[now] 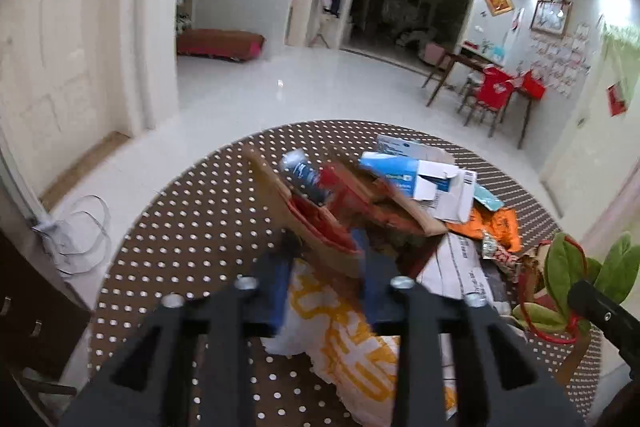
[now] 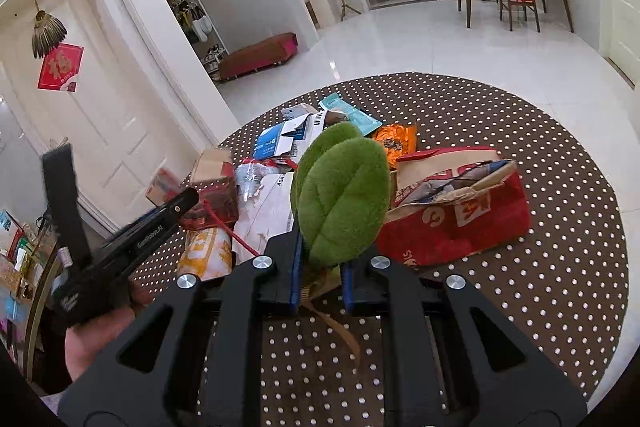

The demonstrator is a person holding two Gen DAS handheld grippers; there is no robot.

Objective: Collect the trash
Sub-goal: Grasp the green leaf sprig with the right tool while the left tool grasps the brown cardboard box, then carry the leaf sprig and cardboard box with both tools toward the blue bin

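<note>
On a round table with a brown, white-dotted cloth lies a heap of trash. My left gripper is shut on the edge of a red and brown carton, which is tilted above a white and orange plastic bag. In the right wrist view the left gripper touches that carton. My right gripper is shut on the stem of a green plush leaf, which stands upright and hides part of the heap. The leaf also shows at the right of the left wrist view.
A red paper bag lies open on the table at the right. A blue and white box, an orange wrapper, a crushed bottle and a white mailer are in the heap. A hand holds the left gripper.
</note>
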